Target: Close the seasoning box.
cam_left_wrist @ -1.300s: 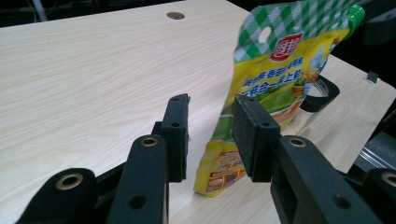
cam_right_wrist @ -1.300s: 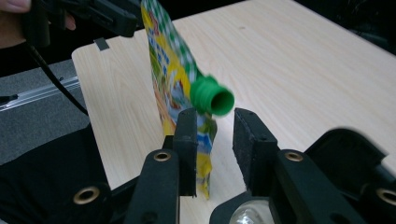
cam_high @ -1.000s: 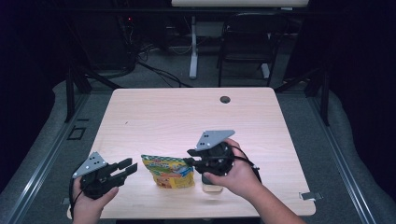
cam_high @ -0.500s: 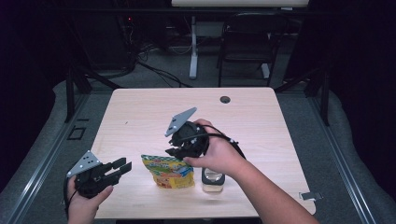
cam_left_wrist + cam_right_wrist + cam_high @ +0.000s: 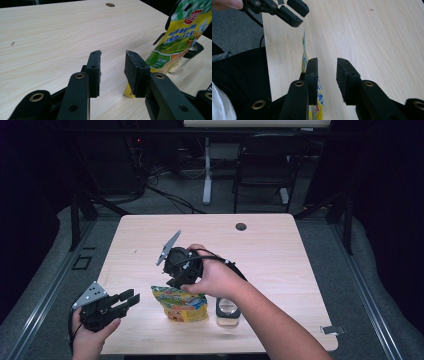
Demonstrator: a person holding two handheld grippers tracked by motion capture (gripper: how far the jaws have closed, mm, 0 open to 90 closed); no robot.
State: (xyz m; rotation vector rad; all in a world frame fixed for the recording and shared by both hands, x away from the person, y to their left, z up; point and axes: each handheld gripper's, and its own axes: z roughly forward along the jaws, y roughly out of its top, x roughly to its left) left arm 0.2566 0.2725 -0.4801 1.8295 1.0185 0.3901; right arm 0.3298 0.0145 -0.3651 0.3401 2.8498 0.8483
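High view: one snack pouch stands near the table's front edge beside one glass jar; the right gripper has been carried leftward above the pouch, jaws lately narrowing, nothing held. The tabletop beyond lies bare.

Left gripper view: the left gripper is part-open, nothing between its jaws, the pouch just beside.

Right gripper view: the pouch edge is seen outside the jaws.

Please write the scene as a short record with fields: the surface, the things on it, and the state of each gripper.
surface: light wooden table with a dark round hole near its far edge
pouch: yellow-green snack pouch standing near the front edge
jar: small clear jar beside the pouch, on its right in the high view
left gripper: open, nothing between the jaws, pointing at the pouch
right gripper: jaws apart and just closing a little, hanging over the pouch, which lies beside one jaw, not clamped
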